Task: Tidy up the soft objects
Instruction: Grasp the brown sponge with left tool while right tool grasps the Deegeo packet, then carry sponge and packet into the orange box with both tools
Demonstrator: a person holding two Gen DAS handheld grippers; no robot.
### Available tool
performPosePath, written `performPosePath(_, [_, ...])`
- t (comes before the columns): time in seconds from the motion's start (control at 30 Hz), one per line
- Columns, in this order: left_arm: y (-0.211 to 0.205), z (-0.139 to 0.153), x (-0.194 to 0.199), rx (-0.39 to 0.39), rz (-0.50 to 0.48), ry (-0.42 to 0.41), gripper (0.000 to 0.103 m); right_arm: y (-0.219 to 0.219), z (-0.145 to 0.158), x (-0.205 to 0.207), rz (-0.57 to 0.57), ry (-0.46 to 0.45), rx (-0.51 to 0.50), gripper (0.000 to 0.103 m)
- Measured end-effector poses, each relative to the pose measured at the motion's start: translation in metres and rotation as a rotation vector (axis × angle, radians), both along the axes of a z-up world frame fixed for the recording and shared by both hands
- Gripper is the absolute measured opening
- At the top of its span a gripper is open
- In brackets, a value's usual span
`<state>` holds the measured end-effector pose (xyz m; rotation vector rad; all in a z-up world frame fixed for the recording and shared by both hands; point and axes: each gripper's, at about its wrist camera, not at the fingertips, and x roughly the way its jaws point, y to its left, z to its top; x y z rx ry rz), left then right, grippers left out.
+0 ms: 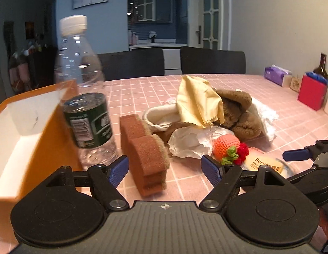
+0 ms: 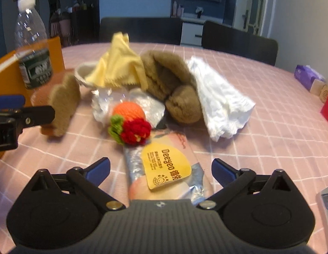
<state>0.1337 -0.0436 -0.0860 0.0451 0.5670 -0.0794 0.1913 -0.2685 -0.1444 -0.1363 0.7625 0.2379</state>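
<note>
A pile of soft things lies on the pink checked table: a yellow cloth (image 1: 199,100), a brown plush piece (image 1: 242,114), white cloths (image 2: 219,97), a crocheted orange fruit (image 1: 226,147) with red and green trim, and a brown sponge (image 1: 144,150) standing on edge. My left gripper (image 1: 165,169) is open, its blue fingertips either side of the sponge's near end. My right gripper (image 2: 160,170) is open over a Deeyeo wipes packet (image 2: 164,169) lying between its fingers. The sponge (image 2: 63,105) and fruit (image 2: 129,111) also show in the right wrist view.
An open orange box (image 1: 51,127) with a white inside stands at the left. A clear water bottle (image 1: 83,91) stands next to it. A red box (image 1: 311,95), a dark bottle and a purple tissue pack (image 1: 277,75) sit at the far right. Two dark chairs stand behind the table.
</note>
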Motion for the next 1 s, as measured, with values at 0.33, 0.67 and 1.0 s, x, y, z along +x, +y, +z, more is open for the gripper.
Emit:
performPosePath(0.33, [0.007,-0.009,0.014,0.029,0.046,-0.018,0.059,-0.004,-0.016,0.011,-0.006,0.013,0.031,0.096])
performPosePath(0.67, [0.013,-0.006,0.006,0.016,0.063,-0.028,0.041,-0.006,-0.01,0.003,-0.012,-0.005,0.028,0.069])
performPosePath(1.0, [0.018,0.007,-0.024,-0.018,0.073,-0.056,0.038,0.001,0.0,-0.011,-0.006,-0.006,-0.014,0.054])
